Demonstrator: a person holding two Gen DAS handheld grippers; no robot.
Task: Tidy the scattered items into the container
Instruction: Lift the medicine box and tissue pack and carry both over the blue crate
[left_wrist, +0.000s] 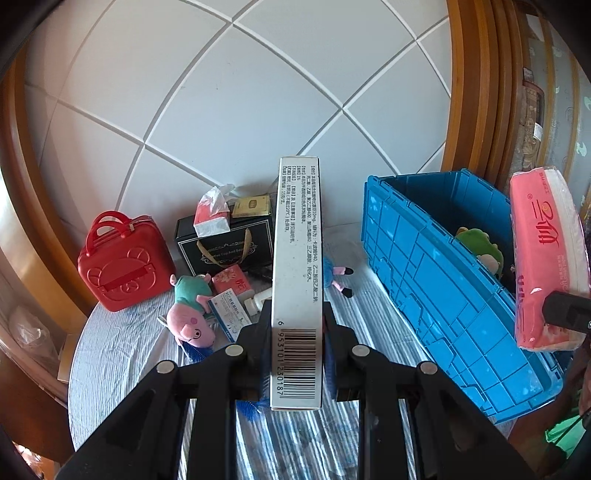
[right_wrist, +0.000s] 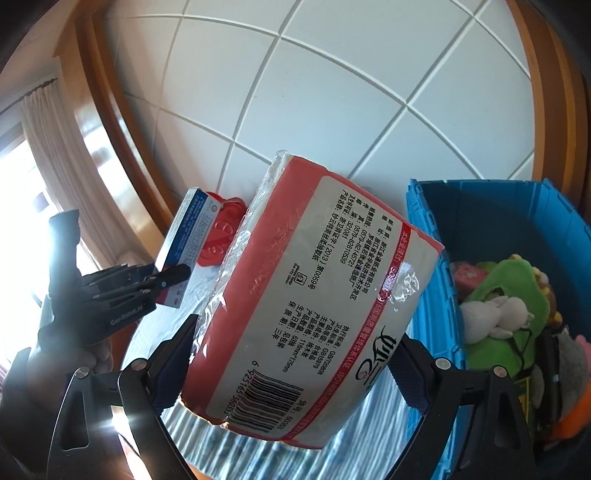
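My left gripper (left_wrist: 295, 354) is shut on a flat white medicine box (left_wrist: 297, 266), held edge-up above the striped tablecloth (left_wrist: 122, 354). That box (right_wrist: 184, 236) and the left gripper (right_wrist: 162, 280) also show at the left of the right wrist view. My right gripper (right_wrist: 291, 365) is shut on a pink tissue pack (right_wrist: 314, 295), held wide between both pads. The same pack (left_wrist: 546, 258) hangs over the blue crate (left_wrist: 436, 280) in the left wrist view. The blue crate (right_wrist: 436, 295) holds a green plush toy (right_wrist: 509, 295) and other soft toys.
On the table lie a red toy suitcase (left_wrist: 123, 262), a black gift box (left_wrist: 225, 240) with a tissue pack and gold box on top, a pink pig plush (left_wrist: 190, 314), small cartons (left_wrist: 231, 314) and another plush (left_wrist: 340, 277). A tiled wall stands behind.
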